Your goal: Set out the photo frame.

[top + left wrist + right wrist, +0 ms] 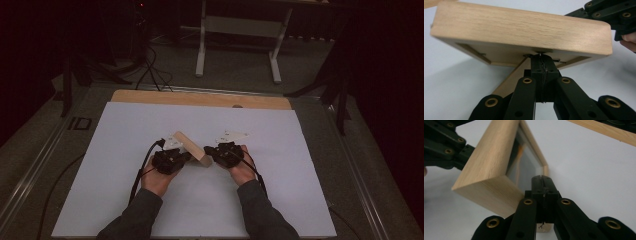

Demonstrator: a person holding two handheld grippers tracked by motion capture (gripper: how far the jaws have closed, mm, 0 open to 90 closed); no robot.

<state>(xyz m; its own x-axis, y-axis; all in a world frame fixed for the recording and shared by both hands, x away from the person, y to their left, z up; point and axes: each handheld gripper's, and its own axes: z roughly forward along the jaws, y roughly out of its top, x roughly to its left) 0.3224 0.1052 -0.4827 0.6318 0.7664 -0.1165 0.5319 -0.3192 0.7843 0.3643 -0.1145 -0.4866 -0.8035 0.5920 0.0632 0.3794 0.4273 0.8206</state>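
Frame (192,148) of light, stiff wood with a fragile pane stands tilted on the table (125,150) between your grippers; left (541,60) and right (543,181) jaws are pressed together. Grip its wooden rails.

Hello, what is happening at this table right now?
A person is working on a wooden picture frame with a gripper in each hand, at a table covered with a white sheet. The frame stands tilted on the sheet between the two grippers. The left gripper has its jaws shut, with the tips against the back side of the frame. The right gripper also has its jaws shut, with the tips at the glass side. Whether either one pinches anything I cannot tell.
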